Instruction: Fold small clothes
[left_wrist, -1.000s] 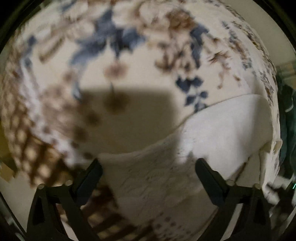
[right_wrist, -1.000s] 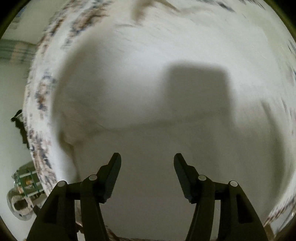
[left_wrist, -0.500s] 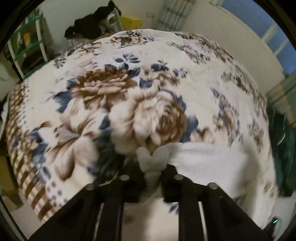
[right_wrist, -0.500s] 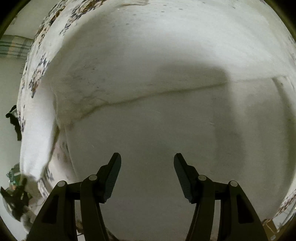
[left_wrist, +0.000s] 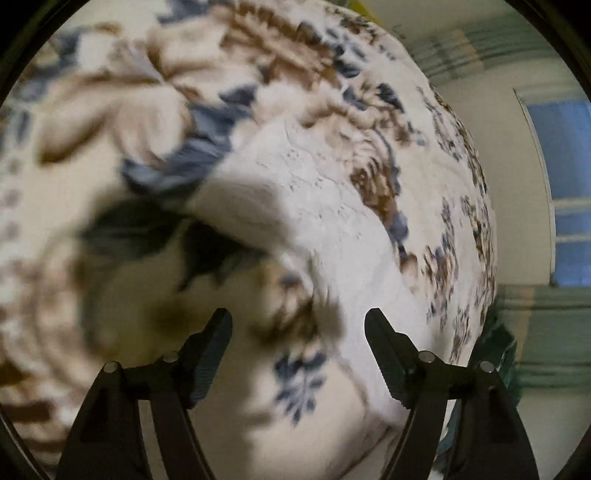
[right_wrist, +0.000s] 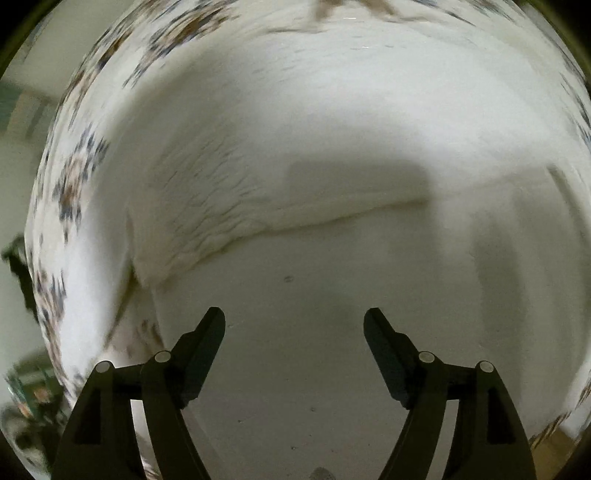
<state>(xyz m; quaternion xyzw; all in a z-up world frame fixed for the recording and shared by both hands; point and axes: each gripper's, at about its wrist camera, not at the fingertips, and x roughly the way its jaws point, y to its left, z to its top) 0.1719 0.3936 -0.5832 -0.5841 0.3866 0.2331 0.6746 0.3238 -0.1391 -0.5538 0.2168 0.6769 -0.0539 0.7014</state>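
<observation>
A white textured garment (left_wrist: 325, 192) lies on a floral blanket (left_wrist: 110, 110) with brown and blue flowers. In the left wrist view a folded flap of it runs from the middle toward the lower right. My left gripper (left_wrist: 297, 325) is open and empty, hovering just above the blanket beside the garment's edge. In the right wrist view the white garment (right_wrist: 295, 155) fills the frame, with a folded layer edge across the middle. My right gripper (right_wrist: 294, 321) is open and empty, close over the smooth white cloth.
The floral blanket (right_wrist: 70, 177) shows around the garment at left. A window with blue light (left_wrist: 569, 184) and striped curtains (left_wrist: 546, 332) stand at right in the left wrist view. Clutter (right_wrist: 26, 398) sits at the lower left in the right wrist view.
My left gripper was shut on a corner of the white garment half a second ago; now it is open and the cloth lies on the blanket. The right gripper stayed open over the garment.
</observation>
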